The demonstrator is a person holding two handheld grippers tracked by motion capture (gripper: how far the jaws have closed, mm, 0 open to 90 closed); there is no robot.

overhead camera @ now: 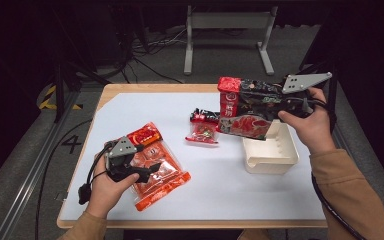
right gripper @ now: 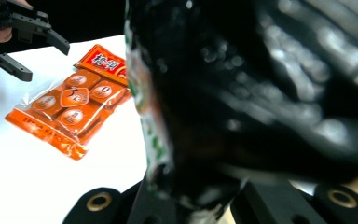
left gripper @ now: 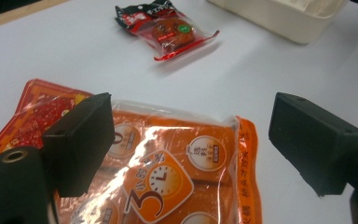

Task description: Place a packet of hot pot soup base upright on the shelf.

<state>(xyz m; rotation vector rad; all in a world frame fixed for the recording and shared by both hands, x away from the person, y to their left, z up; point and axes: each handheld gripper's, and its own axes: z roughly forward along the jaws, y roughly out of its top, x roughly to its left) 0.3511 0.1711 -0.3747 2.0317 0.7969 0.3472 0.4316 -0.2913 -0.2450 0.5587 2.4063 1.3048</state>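
1. Left tongs (overhead camera: 152, 169): held low over the orange packet (overhead camera: 157, 170) at the front-left of the bench (overhead camera: 220, 195); jaws spread wide, nothing gripped.
2. Left gripper view: both black jaws apart above the orange packet (left gripper: 168, 172), one over its left part, the other beyond its right edge over bare white surface; contact with the film not discernible.
3. Orange packet: flat on the bench, clear film over several round-labelled orange pieces, red header at the far end.
4. Right tongs (overhead camera: 275, 102): raised at the far right, above the bench, closed on a large dark packet (overhead camera: 247, 107) with a red top and red picture panel.
5. Dark packet: clear of the bench, roughly level, red end pointing left, lower edge hanging just above the far-left corner of the cream tray (overhead camera: 275, 155).
6. Right gripper view: glossy dark packet (right gripper: 242, 93) close to the lens, pinched between the jaws at the bottom; orange packet (right gripper: 70, 109) and left tongs (right gripper: 44, 58) farther off, jaws open.
7. Small red-and-black snack packet (overhead camera: 202, 127): flat near the bench centre, left of the tray, apart from both tongs; seen also beyond the orange packet in the left gripper view (left gripper: 165, 30).
8. Cream tray: at the right of the bench, under the right hand (overhead camera: 310, 127).
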